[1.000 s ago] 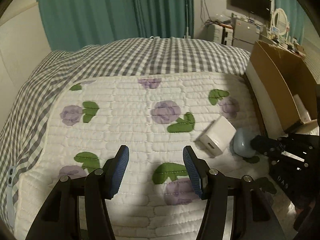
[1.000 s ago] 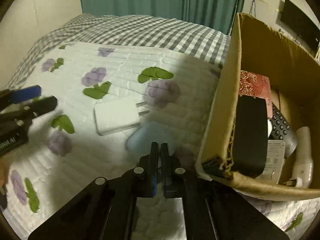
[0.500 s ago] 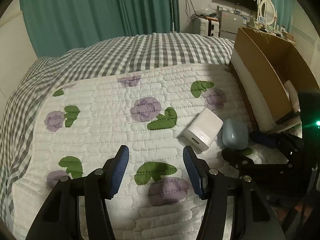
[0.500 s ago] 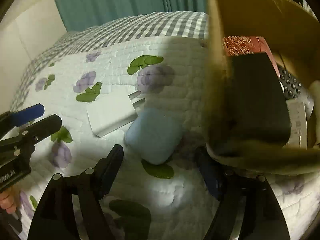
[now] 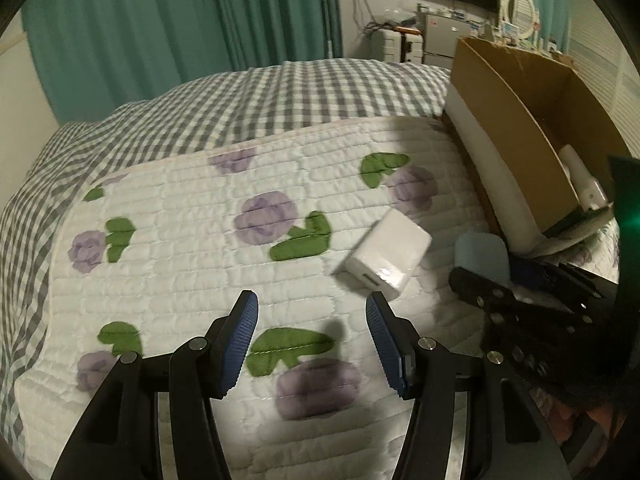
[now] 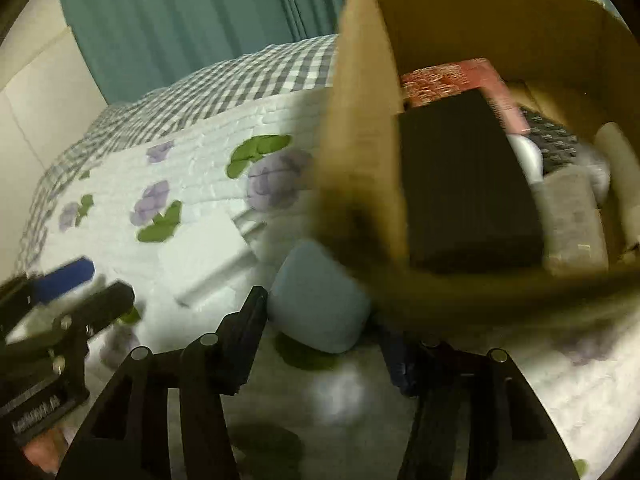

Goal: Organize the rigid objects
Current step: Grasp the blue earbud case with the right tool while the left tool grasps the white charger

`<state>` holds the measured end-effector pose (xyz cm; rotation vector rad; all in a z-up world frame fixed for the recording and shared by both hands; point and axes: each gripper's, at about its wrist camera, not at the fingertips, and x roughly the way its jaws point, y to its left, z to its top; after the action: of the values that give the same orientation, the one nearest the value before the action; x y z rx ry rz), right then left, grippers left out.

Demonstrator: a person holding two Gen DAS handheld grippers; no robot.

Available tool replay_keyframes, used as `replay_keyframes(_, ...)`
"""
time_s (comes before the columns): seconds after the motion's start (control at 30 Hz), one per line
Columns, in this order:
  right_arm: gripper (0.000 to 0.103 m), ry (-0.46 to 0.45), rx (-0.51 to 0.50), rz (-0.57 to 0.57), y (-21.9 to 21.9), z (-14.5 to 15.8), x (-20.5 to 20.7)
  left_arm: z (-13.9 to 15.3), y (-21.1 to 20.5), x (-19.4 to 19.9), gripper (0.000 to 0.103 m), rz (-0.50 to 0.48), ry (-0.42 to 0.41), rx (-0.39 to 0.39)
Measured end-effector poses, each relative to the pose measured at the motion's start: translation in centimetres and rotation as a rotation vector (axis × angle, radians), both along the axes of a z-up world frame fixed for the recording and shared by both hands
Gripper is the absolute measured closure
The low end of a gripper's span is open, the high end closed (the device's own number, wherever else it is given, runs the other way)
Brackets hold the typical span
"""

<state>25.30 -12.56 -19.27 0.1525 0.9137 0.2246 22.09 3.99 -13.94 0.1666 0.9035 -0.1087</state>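
A pale blue rounded case (image 6: 320,308) lies on the flowered quilt beside a cardboard box (image 6: 360,120). My right gripper (image 6: 320,320) reaches around it, jaws closing, one finger on each side; I see no firm pinch through the blur. Just left of the case lies a white plug-in charger (image 6: 204,256), prongs toward the box. In the left wrist view the charger (image 5: 390,252) sits ahead and to the right of my left gripper (image 5: 308,304), which hovers open over the quilt with nothing between its fingers. The blue case (image 5: 482,254) and the right gripper (image 5: 500,276) show at the right edge.
The box (image 5: 516,120) holds a black box (image 6: 468,184), a red patterned box (image 6: 448,76), a remote (image 6: 552,144) and some white items. A grey checked blanket (image 5: 280,96) covers the far bed, with teal curtains (image 5: 160,20) behind. Bare quilt lies to the left.
The right gripper went from shut to wide, rolled, sank onto the blue case and is narrowing around it. The left gripper drifted slightly, still open.
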Motion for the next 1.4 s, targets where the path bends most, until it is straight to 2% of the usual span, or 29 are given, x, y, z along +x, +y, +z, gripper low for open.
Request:
replay_keyframes(0.17, 0.050, -0.022, -0.067, 0.059, -0.5, 0.6, -3.0, 0.3, -1.5, -0.6, 0.044, -0.090, -0.016, -0.008)
replay_keyframes(0.33, 0.050, -0.001, -0.052, 0.081, -1.1, 1.1, -3.9, 0.0, -3.2, -0.1, 0.044, -0.178, -0.008, 0.003)
replay_keyframes(0.43, 0.050, 0.004, -0.043, 0.084, -1.4, 1.1, -4.2, -0.8, -3.9, 1.4, 0.044, -0.178, -0.001, 0.056)
replay_keyframes(0.6, 0.050, 0.006, -0.044, 0.088, -1.8, 1.1, -4.2, -3.0, -4.6, 3.2, 0.044, -0.175, 0.046, 0.076)
replay_keyframes(0.73, 0.050, 0.008, -0.047, 0.089, -1.9, 1.2, -4.3, -3.4, -5.2, 2.8, 0.048, -0.186, 0.027, 0.096)
replay_keyframes(0.77, 0.050, 0.007, -0.050, 0.090, -1.7, 1.2, -4.3, -3.5, -5.2, 2.7, 0.057, -0.182, 0.030, 0.095)
replay_keyframes(1.07, 0.050, -0.007, -0.069, 0.072, -2.3, 2.7, -6.1, -1.4, -4.4, -2.2, 0.059, -0.078, 0.026, 0.067)
replay_keyframes(1.27, 0.050, -0.043, -0.071, 0.036, -4.3, 5.0, -8.8, 1.1, -3.8, -6.2, 0.060, 0.019, 0.003, -0.029)
replay_keyframes(1.4, 0.050, -0.082, -0.076, 0.021, -4.1, 6.8, -10.0, 2.0, -3.4, -8.2, 0.061, 0.075, -0.002, -0.057)
